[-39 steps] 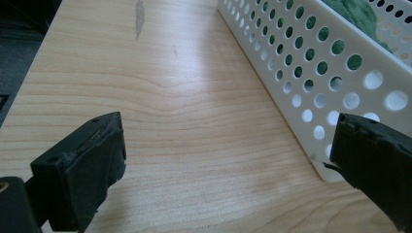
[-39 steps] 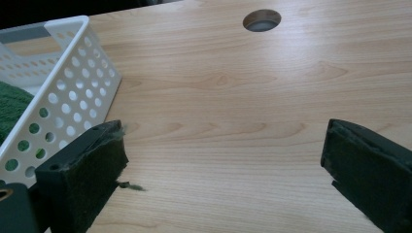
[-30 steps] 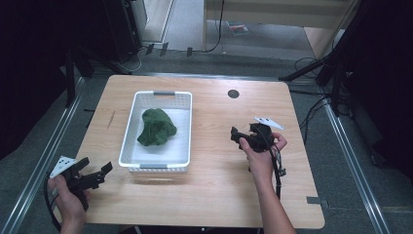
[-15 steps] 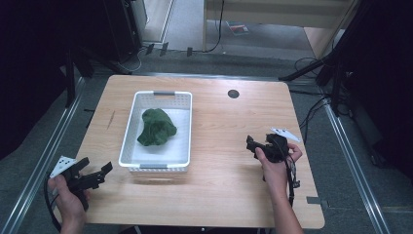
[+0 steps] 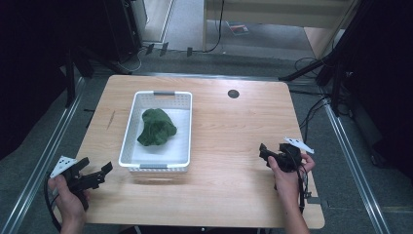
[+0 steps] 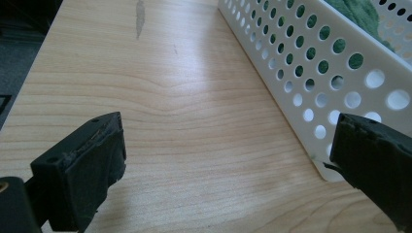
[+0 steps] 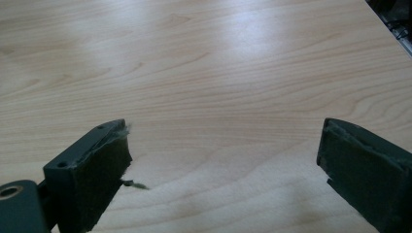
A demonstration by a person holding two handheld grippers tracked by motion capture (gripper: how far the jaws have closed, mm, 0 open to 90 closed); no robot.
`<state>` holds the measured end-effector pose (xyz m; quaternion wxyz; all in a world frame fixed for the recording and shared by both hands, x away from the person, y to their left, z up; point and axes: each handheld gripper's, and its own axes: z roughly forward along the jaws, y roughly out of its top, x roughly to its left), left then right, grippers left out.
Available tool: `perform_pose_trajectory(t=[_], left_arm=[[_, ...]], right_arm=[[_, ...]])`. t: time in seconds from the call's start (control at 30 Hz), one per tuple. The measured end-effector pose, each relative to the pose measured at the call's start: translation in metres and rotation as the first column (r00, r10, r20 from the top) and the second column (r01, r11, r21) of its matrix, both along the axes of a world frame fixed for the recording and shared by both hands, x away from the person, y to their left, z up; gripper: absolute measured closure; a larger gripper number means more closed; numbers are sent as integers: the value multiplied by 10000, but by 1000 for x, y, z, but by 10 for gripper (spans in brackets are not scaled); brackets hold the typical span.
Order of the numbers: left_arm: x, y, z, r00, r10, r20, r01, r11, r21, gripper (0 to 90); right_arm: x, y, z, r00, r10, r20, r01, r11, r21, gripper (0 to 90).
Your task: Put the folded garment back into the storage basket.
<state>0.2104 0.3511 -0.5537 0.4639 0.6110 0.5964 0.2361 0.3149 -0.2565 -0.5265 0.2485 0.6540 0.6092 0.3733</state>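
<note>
A crumpled green cloth [image 5: 157,126] lies in a white perforated basket [image 5: 127,132] on the left half of the wooden table [image 5: 229,136]. My left gripper [image 5: 103,171] rests open at the table's near left corner, its tips just short of the basket's near corner; through the basket wall [image 6: 311,73] the cloth [image 6: 360,12] shows green. My left gripper [image 6: 228,155] has bare wood between its jaws. My right gripper [image 5: 265,155] hovers low over the near right of the table, open; its jaws have just been closing a little with nothing between them [image 7: 223,165].
A small black round grommet [image 5: 233,93] sits in the table's far middle. A dark scratch [image 5: 111,119] marks the wood left of the basket. Metal rails run along both table sides, and cables lie on the floor at the right.
My right hand has drawn its gripper toward the near right edge and lower. The left gripper, basket and cloth have not moved.
</note>
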Motion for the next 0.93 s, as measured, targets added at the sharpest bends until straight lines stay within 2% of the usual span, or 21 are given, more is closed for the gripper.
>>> perform_pose_trajectory(t=[0.2,0.43,0.73,0.93], left_arm=[[0,0,0,10000,4,-1,-4,10000,-1,6],[0,0,0,10000,5,3,-5,10000,-8,5],[0,0,0,10000,21,-7,-21,10000,-19,6],[0,0,0,10000,10,-42,-10,10000,12,6]], right_arm=[[-7,-11,-6,10000,-28,-34,27,9999,-123,55],[-17,-29,-9,9997,-240,-59,241,9997,89,55],[-32,-44,-14,9995,-302,-111,302,9995,-72,55],[-39,-50,-14,9990,-452,7,452,9988,162,57]])
